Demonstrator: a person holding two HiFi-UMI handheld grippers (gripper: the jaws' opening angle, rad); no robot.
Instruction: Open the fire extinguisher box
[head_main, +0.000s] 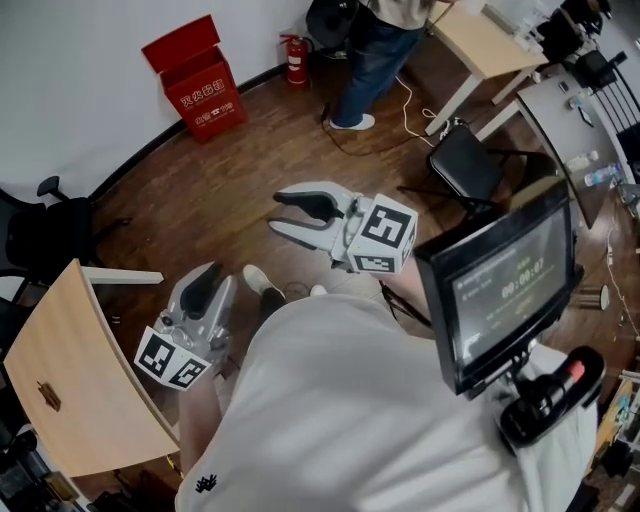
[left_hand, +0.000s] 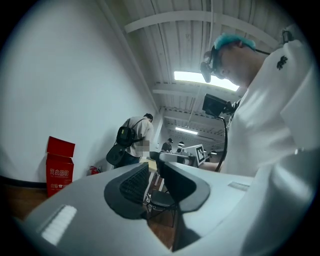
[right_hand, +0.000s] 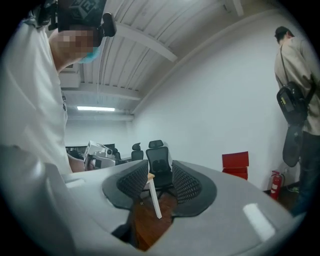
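Fire extinguisher box (head_main: 205, 88), where's it vs the grippers?

Well apart from both, on the floor by the wall. It sits off to the left of where the left gripper (head_main: 208, 280) points, and to the right of where the right gripper (head_main: 286, 213) points. Neither is lined up on it.

Jaws?

Both sets apart, nothing btwn them. Only a far-off chair shows through the gaps, plus a table leg on the right one.

Lid (head_main: 180, 42)?

Looks already up, leaning back twd the wall, so I'd judge the opening prob. done. Can't see inside from here.

And if it needs more?

Turn one gripper to face the box square-on first. Come in low, w/ the jaws apart either side of the lid's free edge. Close lightly, then swing along the hinge arc, not straight up. The box looks light, so I'd guess a straight pull drags it. Put the other gripper on the box body as a brace.

Hazards?

A red extinguisher (head_main: 296, 58) stands just beside the box. A person (head_main: 372, 55) is near that, on the far side from the box. Approach from the box's front and don't sweep sideways.
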